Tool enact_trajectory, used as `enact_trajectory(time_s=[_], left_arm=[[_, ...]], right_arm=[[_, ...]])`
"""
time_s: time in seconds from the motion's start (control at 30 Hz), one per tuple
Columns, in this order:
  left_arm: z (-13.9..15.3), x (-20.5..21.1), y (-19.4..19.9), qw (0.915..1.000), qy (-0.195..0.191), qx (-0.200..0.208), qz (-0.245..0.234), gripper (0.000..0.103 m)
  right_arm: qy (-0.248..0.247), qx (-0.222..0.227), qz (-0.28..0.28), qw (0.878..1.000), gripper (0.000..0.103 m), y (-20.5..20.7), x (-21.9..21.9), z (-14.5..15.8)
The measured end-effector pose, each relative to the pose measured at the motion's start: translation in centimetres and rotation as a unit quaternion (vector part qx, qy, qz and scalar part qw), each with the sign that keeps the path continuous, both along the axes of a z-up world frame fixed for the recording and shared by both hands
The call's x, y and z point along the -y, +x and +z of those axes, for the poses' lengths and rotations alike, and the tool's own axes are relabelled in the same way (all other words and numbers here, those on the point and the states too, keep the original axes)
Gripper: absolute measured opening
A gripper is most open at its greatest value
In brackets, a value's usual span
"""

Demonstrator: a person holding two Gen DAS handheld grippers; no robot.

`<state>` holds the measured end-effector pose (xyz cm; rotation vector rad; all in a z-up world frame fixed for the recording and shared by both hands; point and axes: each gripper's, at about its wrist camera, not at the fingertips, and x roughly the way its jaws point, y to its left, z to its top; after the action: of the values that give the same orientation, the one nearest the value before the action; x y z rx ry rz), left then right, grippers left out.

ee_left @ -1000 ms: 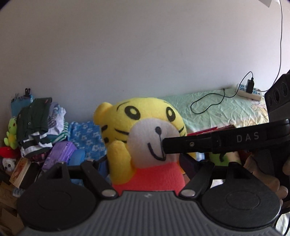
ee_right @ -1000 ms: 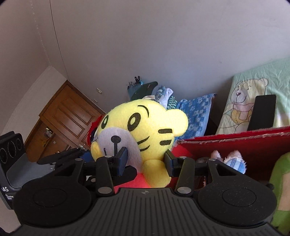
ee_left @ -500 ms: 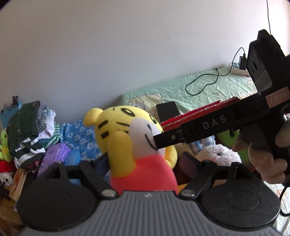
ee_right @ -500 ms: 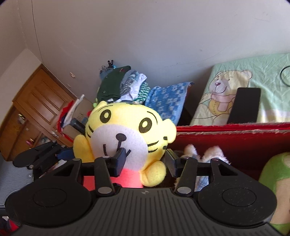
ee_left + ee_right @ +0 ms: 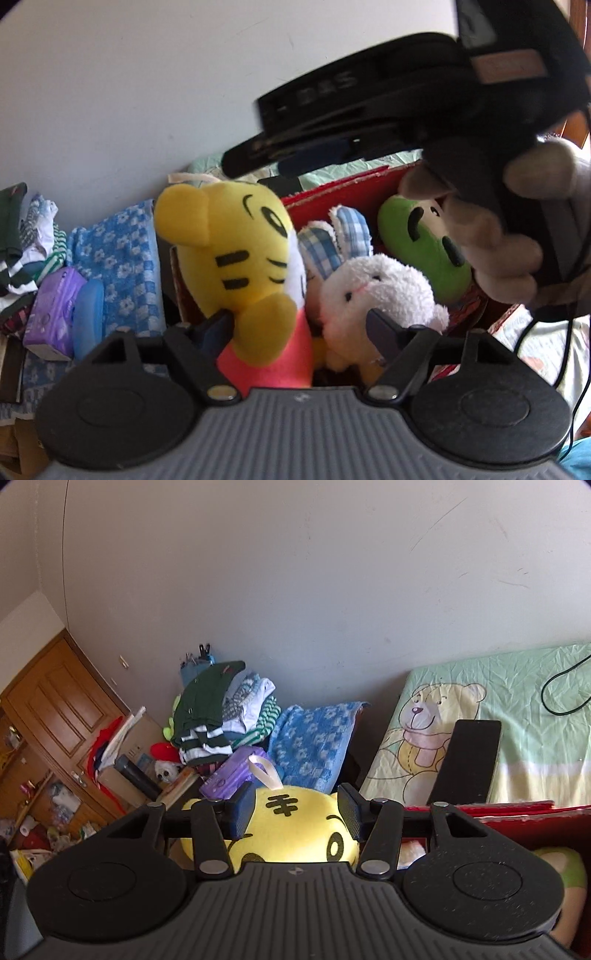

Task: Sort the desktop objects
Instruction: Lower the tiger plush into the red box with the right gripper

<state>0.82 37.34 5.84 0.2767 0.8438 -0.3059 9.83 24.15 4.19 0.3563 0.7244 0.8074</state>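
A yellow tiger plush (image 5: 236,251) in a pink shirt leans at the left end of a red box (image 5: 351,184), beside a white bunny (image 5: 373,288) and a green plush (image 5: 417,236). My left gripper (image 5: 299,326) straddles the tiger's body and the bunny. Its jaws are closing: the left finger touches the tiger's arm, while the right finger stands off in front of the bunny. My right gripper (image 5: 295,810) hovers over the tiger's head (image 5: 295,830). Its jaws are closing too, and its pads do not press on the head.
A person's hand (image 5: 517,236) holds the right gripper over the box. Left of the box lie a blue towel (image 5: 314,738), a purple pack (image 5: 55,310) and a clothes pile (image 5: 221,709). A black phone (image 5: 469,760) rests on the bear-print sheet (image 5: 535,709).
The tiger has come down from in front of the wall into the red box beside the bunny. The right gripper left the tiger's face and now sits above its head.
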Motion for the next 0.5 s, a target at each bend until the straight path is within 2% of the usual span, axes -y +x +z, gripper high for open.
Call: enact_trajectory(time_s=[0.13, 0.33, 0.5], left_arm=[[0.9, -1.0, -0.8, 1.0, -0.006, 0.005, 0.004, 0.079], [2.7, -2.5, -1.2, 0.9988, -0.015, 0.041, 0.023, 0.085], [1.7, -2.4, 0.6, 0.9989, -0.02, 0.019, 0.038, 0.079]], right_arm=[[-0.004, -0.014, 0.018, 1.0, 0.047, 0.2, -1.1, -0.6], [-0.024, -0.045, 0.041, 0.998, 0.046, 0.1, -1.4, -1.5], [-0.019, -0.055, 0.038, 0.998, 0.048, 0.1, -1.3, -1.6]])
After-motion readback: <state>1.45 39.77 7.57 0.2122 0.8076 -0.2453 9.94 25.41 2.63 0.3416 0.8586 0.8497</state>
